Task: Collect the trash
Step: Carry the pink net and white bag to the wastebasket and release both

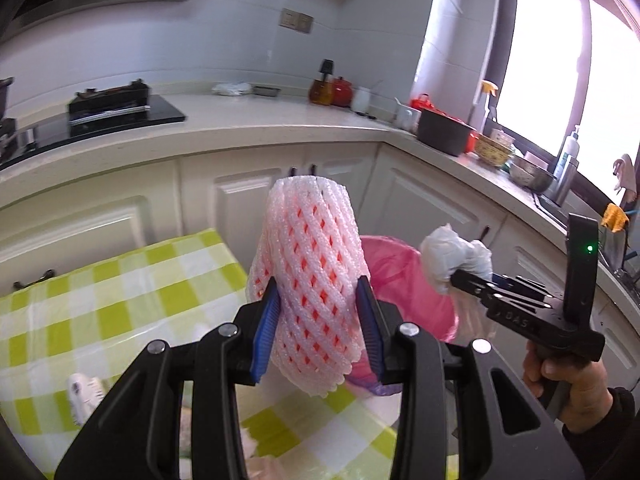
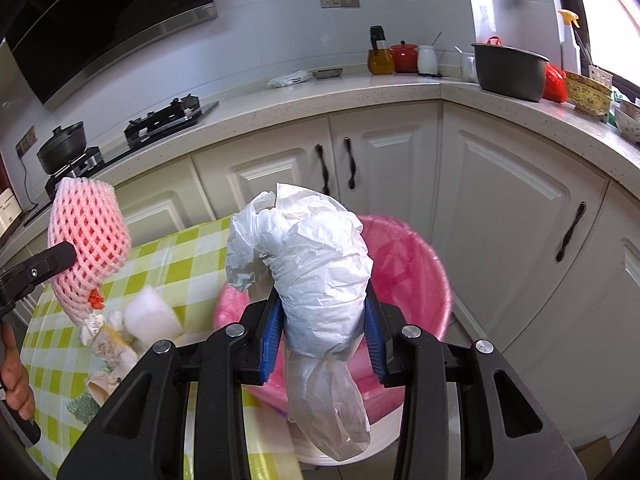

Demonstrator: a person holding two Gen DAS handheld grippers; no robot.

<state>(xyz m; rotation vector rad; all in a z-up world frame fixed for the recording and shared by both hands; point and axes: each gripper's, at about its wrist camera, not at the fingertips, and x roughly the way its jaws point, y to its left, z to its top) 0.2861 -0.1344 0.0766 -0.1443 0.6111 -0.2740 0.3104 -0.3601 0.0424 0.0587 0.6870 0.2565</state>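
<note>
carrying both loads: left gripper (image 1: 318, 320) squeezing the foam net (image 1: 310, 276), right gripper (image 2: 324, 320) pinching the plastic bag (image 2: 316, 276); best releasing squarely over the bin (image 2: 416, 256).

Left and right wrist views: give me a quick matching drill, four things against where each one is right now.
Things:
1. foam fruit net
2. white plastic bag
3. pink-lined bin
4. white foam block

Places:
A. on the checked tablecloth
B. clamped in the right gripper
C. on the floor beside the table
D. clamped in the left gripper

Pairs: 1-D, 2-B, 3-C, 4-A
</note>
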